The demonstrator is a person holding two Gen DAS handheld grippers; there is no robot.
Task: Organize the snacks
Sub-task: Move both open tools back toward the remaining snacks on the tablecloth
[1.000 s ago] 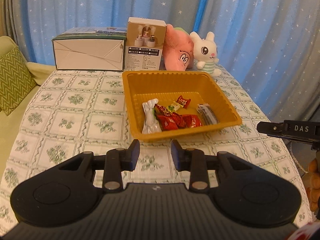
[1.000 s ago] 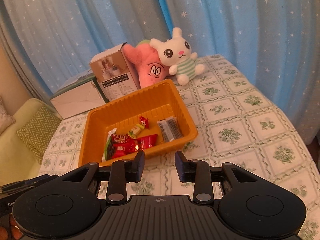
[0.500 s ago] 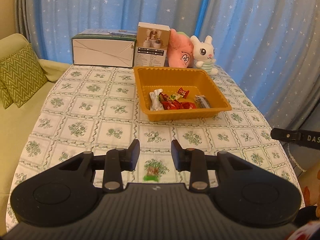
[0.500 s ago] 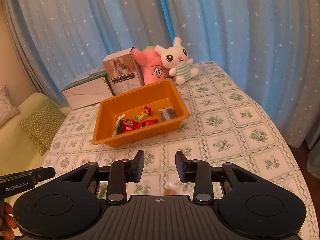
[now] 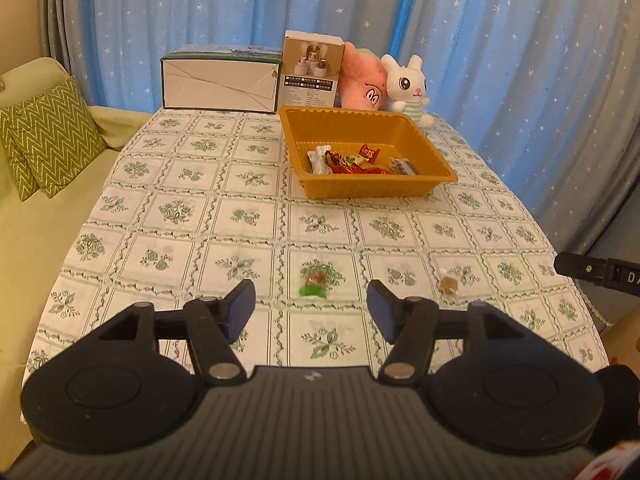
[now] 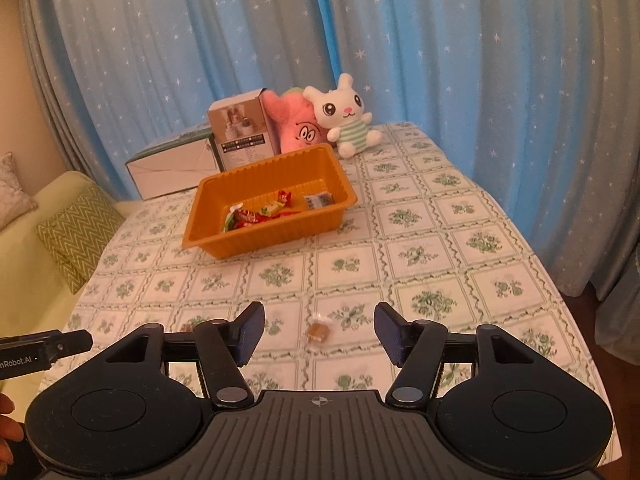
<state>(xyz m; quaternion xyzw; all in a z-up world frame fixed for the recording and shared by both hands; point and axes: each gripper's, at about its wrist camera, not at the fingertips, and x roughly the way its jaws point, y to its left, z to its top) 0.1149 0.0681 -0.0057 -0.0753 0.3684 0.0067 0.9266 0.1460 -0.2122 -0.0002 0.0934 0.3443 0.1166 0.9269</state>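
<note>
An orange tray (image 5: 424, 190) (image 6: 224, 248) holding several wrapped snacks stands toward the far side of the table. A green-wrapped candy (image 5: 315, 282) lies on the cloth just beyond my left gripper (image 5: 311, 307), which is open and empty. A small brown candy (image 5: 449, 284) (image 6: 317, 331) lies to its right, just beyond my right gripper (image 6: 319, 332), also open and empty. The right gripper's finger shows at the left wrist view's right edge (image 5: 592, 272).
Two boxes (image 5: 220, 84) (image 5: 312, 68) and two plush toys (image 5: 408, 84) (image 5: 362, 86) stand at the table's far edge. A sofa with a green zigzag cushion (image 5: 48, 140) is on the left. Blue starred curtains hang behind.
Both grippers have pulled back from the tray toward the near table edge and have opened. The two loose candies have come into view in front of them.
</note>
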